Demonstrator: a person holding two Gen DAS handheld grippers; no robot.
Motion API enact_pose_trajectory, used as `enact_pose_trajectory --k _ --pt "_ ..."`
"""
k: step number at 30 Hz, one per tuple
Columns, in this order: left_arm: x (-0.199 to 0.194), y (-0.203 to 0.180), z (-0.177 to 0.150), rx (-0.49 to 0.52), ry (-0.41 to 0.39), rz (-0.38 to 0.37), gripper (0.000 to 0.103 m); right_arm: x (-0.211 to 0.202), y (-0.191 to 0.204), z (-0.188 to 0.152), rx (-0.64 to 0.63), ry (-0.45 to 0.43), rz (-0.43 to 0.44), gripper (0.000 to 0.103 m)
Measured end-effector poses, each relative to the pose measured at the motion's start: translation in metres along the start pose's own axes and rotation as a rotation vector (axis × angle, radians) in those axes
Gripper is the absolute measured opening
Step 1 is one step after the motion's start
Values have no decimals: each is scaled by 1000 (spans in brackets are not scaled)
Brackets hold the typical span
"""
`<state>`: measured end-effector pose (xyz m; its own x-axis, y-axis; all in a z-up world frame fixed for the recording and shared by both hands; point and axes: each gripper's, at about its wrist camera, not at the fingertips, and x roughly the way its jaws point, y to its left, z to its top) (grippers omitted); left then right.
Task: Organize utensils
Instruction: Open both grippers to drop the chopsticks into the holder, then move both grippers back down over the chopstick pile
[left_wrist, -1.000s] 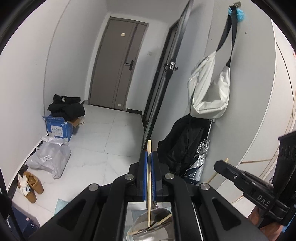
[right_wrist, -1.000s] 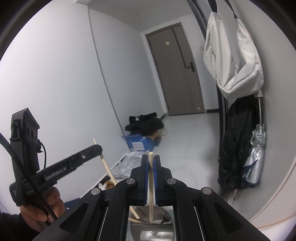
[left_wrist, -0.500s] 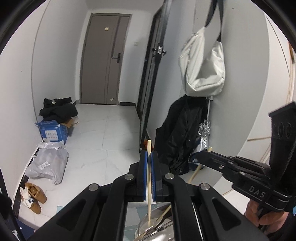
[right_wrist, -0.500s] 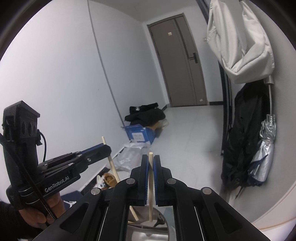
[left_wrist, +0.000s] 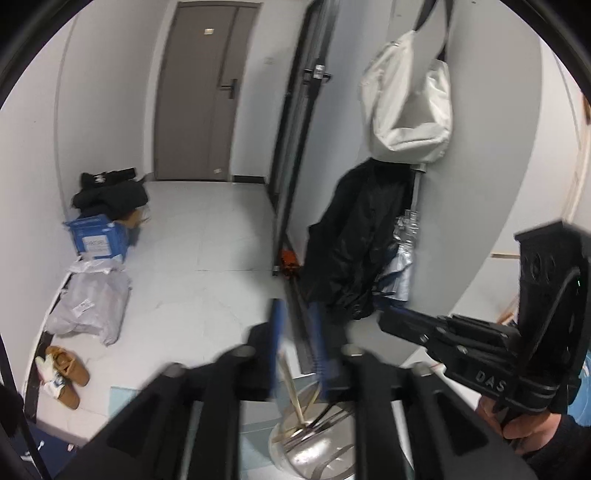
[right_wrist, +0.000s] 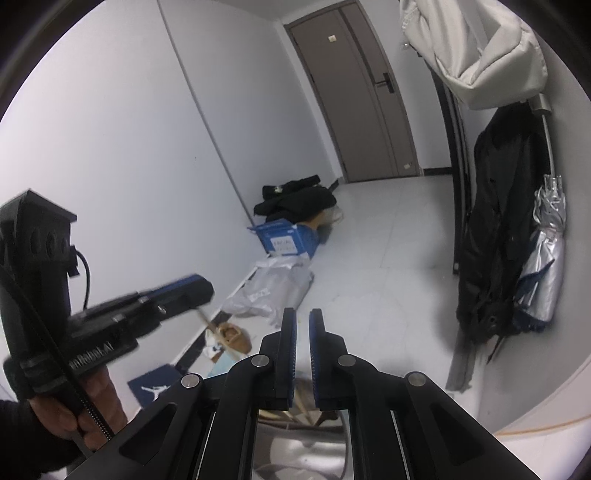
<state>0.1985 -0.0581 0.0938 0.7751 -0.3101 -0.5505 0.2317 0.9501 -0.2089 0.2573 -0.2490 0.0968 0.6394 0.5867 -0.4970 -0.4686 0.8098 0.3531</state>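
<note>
With both jaws parted and empty, you're at the drop step: chopsticks (left_wrist: 291, 387) stand loose in the steel cup (left_wrist: 314, 446) under the L gripper (left_wrist: 295, 332). R gripper (right_wrist: 302, 354) hovers over it too. Next: fetch another utensil.

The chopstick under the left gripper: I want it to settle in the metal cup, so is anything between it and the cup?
Nothing visible is. The chopstick leans free in the gap of the open left gripper, its lower end already inside the metal cup among the other utensils. The right gripper is open too and empty.
</note>
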Motion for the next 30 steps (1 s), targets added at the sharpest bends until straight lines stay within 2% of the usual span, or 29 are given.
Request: enact_pose_trajectory --k 1,2,3,4,8,10,14,17,19,22,30 --pt "-3 1 0 -7 -6 2 38 0 0 -2 0 8 -2 11" --pt "-6 2 0 -12 -15 3 44 -2 0 -3 1 10 -8 13" --pt "-10 3 1 -16 -26 14 56 -4 0 -5 1 8 -16 15" --pt "-12 4 0 -18 -30 34 67 -7 0 -6 3 4 -21 21" --pt "-17 12 0 -59 -25 79 72 -22 0 -15 34 -23 -47 46" --pt "-21 15 -1 -89 -24 109 78 -30 1 -18 49 -35 -59 48" --pt "-35 16 -6 -119 -38 144 82 -47 11 -24 48 -70 -77 59" --pt "-50 14 -12 -126 -67 186 91 -59 24 -30 35 -103 -84 71" --pt "-61 14 -18 -131 -93 216 98 -66 32 -35 26 -114 -87 72" --pt "-74 14 -25 -138 -119 241 100 -75 46 -44 8 -133 -101 80" --pt "-101 20 -52 -164 -152 314 102 -87 90 -75 -71 -169 -98 91"
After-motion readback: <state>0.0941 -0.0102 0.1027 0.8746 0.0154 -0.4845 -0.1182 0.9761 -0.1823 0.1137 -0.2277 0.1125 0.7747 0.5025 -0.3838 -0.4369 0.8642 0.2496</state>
